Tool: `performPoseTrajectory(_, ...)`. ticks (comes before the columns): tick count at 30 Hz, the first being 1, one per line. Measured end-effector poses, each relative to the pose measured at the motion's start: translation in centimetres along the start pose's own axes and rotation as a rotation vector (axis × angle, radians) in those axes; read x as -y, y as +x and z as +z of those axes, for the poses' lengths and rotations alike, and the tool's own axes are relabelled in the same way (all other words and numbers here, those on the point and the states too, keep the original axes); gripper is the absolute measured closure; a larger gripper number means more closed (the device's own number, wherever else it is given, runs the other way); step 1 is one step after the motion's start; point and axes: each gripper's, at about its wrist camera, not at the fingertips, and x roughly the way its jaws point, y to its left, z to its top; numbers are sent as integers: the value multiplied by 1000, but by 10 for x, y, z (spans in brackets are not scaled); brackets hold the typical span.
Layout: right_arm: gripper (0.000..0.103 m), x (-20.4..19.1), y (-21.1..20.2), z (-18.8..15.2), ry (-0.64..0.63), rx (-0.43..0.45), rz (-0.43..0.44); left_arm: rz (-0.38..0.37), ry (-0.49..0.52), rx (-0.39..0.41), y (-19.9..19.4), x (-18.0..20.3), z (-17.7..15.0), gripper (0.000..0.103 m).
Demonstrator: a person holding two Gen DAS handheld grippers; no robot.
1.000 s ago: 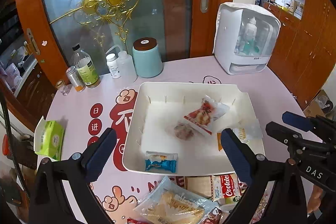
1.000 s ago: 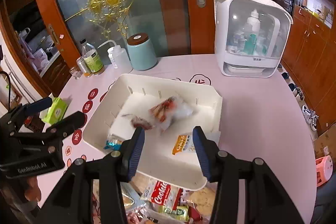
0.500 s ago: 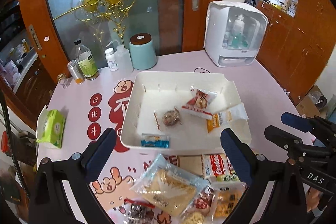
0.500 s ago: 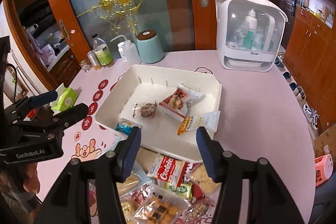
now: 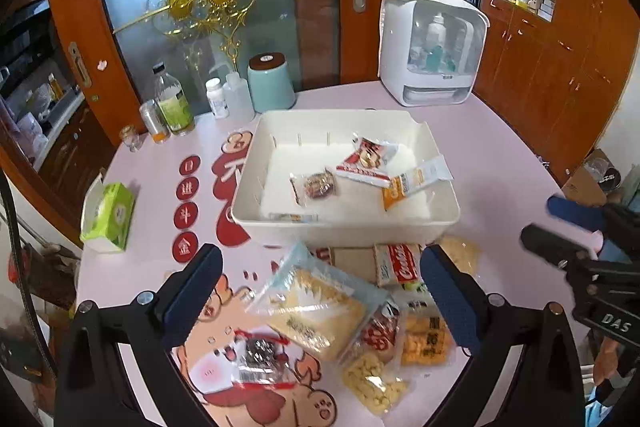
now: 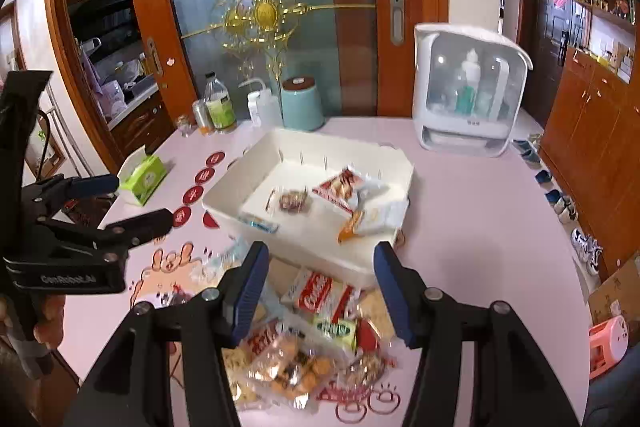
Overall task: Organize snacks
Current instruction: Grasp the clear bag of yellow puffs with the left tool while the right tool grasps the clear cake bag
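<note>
A white bin [image 5: 404,225] [image 6: 320,255] sits mid-table holding a red-white packet [image 5: 366,161], a brown candy packet [image 5: 316,185], an orange-white packet [image 5: 414,181] and a blue packet [image 6: 258,223]. A pile of snack bags lies in front of it: a large yellow cracker bag [image 5: 316,307], a red Cookies pack [image 5: 398,263] [image 6: 316,293], and several small bags. My left gripper [image 5: 320,291] is open and empty above the pile. My right gripper [image 6: 318,291] is open and empty above the pile too.
At the back stand a teal canister [image 5: 270,83], bottles [image 5: 172,103], a can and a white sterilizer box [image 5: 432,51]. A green tissue pack [image 5: 108,213] lies at the left table edge. Wooden cabinets stand to the right.
Both grippers have pulled back and up from the bin, so the snack pile in front of it has come into view. The right gripper's jaws have opened wider.
</note>
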Motion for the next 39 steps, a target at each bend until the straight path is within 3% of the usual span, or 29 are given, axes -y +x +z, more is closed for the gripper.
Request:
performPoseTrajectory(6,48,6,20,-32,-39,-99,2,-13,-32,-50,8,3,-31,4)
performPoseTrajectory(9,48,8,32,-49,-30,-151,43,-7,-60,-104,23,5,-51,4)
performPoseTrajectory(20,48,32,107,-117,309,-447,184,20,-119,-297,97,17,-136,8)
performPoseTrajectory(24,47,35,131,-135,403,-508,203,0,-130,-357,113,20,-156,8)
performPoseTrajectory(29,46,30,147,-140,466,-517,261,-14,-134,-386,122,24,-167,8)
performPoseTrajectory(31,37,27,151,-138,473,-508,261,-16,-133,-393,124,26,-168,8)
performPoseTrajectory(36,25,20,169,-136,481,-505,246,-26,-143,-415,128,27,-170,8)
performPoseTrajectory(38,26,20,171,-135,464,-496,241,-36,-155,-428,132,29,-170,8)
performPoseTrajectory(39,31,18,169,-133,438,-479,234,-40,-158,-431,133,30,-170,8)
